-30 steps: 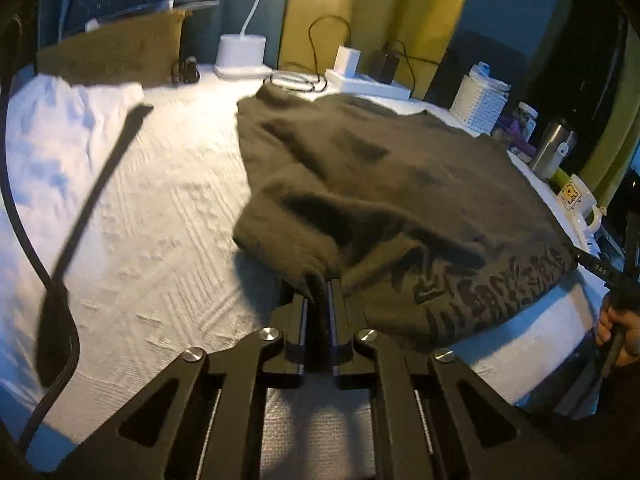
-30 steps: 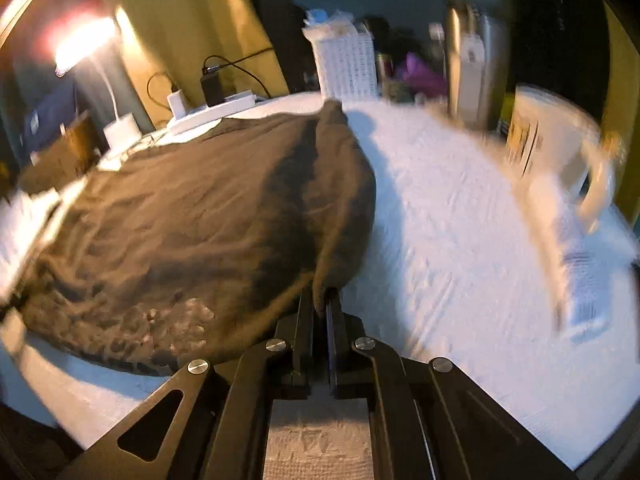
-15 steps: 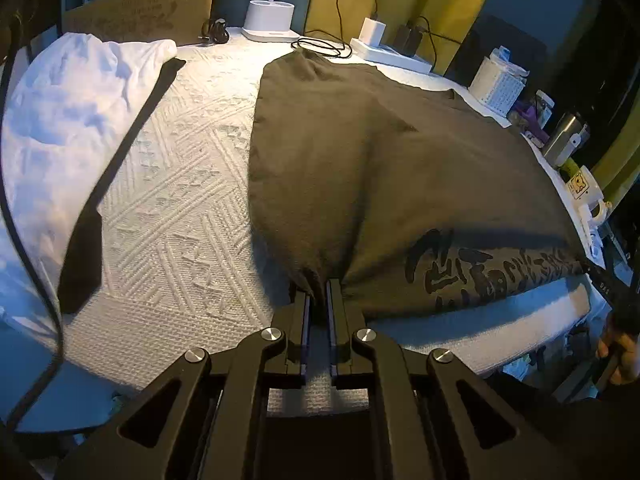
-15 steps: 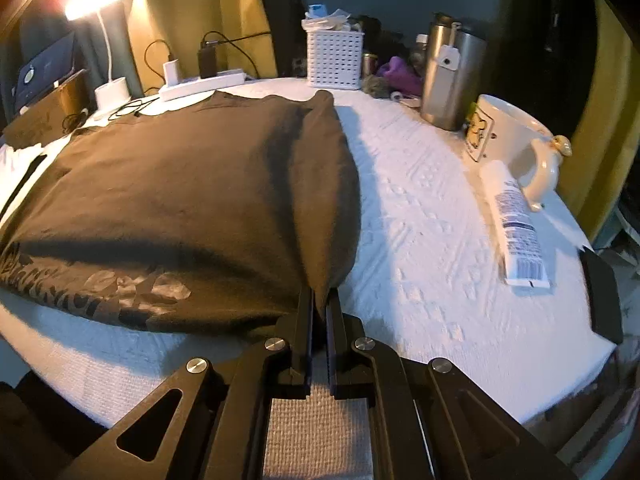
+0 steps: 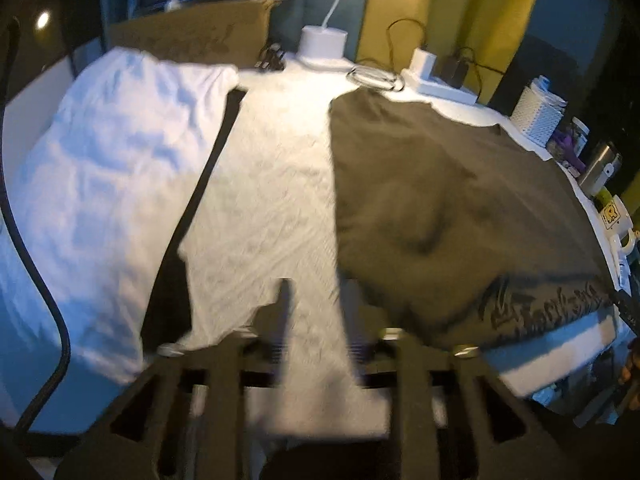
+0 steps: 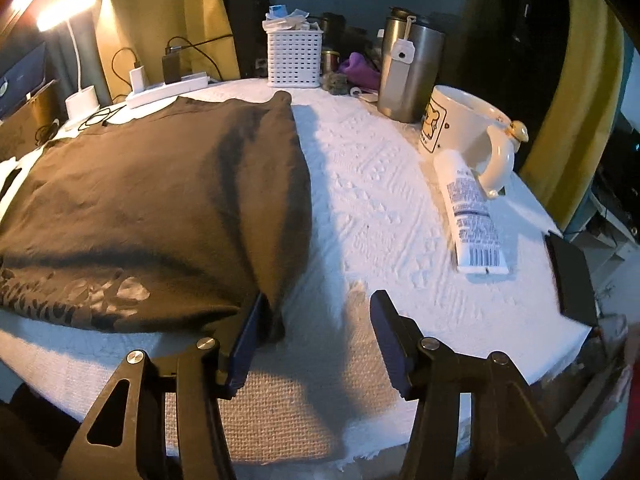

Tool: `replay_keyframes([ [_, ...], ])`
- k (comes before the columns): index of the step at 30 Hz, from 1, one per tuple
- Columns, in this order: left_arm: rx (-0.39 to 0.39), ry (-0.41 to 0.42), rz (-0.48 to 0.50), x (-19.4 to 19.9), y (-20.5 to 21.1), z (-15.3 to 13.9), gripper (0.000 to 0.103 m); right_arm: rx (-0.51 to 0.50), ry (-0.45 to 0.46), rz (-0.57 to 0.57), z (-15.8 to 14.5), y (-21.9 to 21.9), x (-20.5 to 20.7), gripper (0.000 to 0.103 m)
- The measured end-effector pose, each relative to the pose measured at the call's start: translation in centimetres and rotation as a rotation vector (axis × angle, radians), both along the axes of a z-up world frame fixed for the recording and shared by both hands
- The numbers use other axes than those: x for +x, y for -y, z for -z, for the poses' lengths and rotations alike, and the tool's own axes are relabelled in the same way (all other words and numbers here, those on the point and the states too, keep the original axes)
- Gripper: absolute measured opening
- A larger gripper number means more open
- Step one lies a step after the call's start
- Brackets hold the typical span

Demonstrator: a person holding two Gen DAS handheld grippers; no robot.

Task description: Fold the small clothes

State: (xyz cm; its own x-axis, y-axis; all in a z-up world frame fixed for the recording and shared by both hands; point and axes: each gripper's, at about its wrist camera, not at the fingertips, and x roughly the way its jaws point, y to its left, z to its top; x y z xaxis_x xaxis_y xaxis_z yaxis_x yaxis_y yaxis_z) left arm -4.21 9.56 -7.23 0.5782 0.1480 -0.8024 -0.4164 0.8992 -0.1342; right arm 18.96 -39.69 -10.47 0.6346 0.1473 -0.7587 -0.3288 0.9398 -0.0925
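**A:** Left wrist view first. It's blurred, but the left gripper (image 5: 316, 320) shows its jaws apart with nothing between them, only the white table cover (image 5: 276, 184). The dark T-shirt (image 5: 448, 200) lies flat just ahead and to the right of the fingers, its printed hem nearest the table's front edge.

**B:** How would it handle?

**A:** I'd judge it soft, light and limp, so it will sag wherever it isn't held. Pinch a corner or the doubled edge, not the flat middle. To the left of the fingers sits a white garment (image 5: 108, 184) with a dark strap (image 5: 204, 184) beside it; bare cover between gives room to work.

**B:** And the right wrist view?

**A:** The right gripper (image 6: 316, 332) is spread wide too, gripping nothing. The shirt's folded side edge touches the inner face of its left finger. To the right, open cover, then a tube (image 6: 472, 216) and a mug (image 6: 460, 124) farther off.

**B:** Risks?

**A:** The table's front edge is right under the fingers, so the hem could slide off. The steel tumbler (image 6: 408, 68) and white basket (image 6: 295, 58) crowd the far side.
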Motion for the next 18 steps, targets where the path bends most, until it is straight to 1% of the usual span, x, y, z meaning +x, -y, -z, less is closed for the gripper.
replay_keyframes([
  [1, 0.008, 0.014, 0.008, 0.5, 0.1, -0.2, 0.053, -0.006, 0.008, 0.004, -0.2, 0.0, 0.1, 0.056],
  [2, 0.013, 0.026, 0.017, 1.2, 0.2, -0.3, 0.054, -0.009, 0.018, 0.015, -0.5, 0.1, 0.4, 0.056],
  [6, 0.021, 0.012, 0.041, 4.3, -0.1, 0.0, 0.054, -0.019, 0.034, 0.044, -1.5, 0.7, 1.5, 0.056],
  [10, 0.03, -0.004, 0.072, 6.8, -0.4, 0.4, 0.054, -0.024, 0.028, 0.046, -1.9, 0.4, 2.9, 0.056],
  [18, 0.017, -0.018, 0.081, 10.1, -2.0, 0.5, 0.054, -0.026, 0.016, 0.013, -2.4, -2.4, 5.9, 0.056],
])
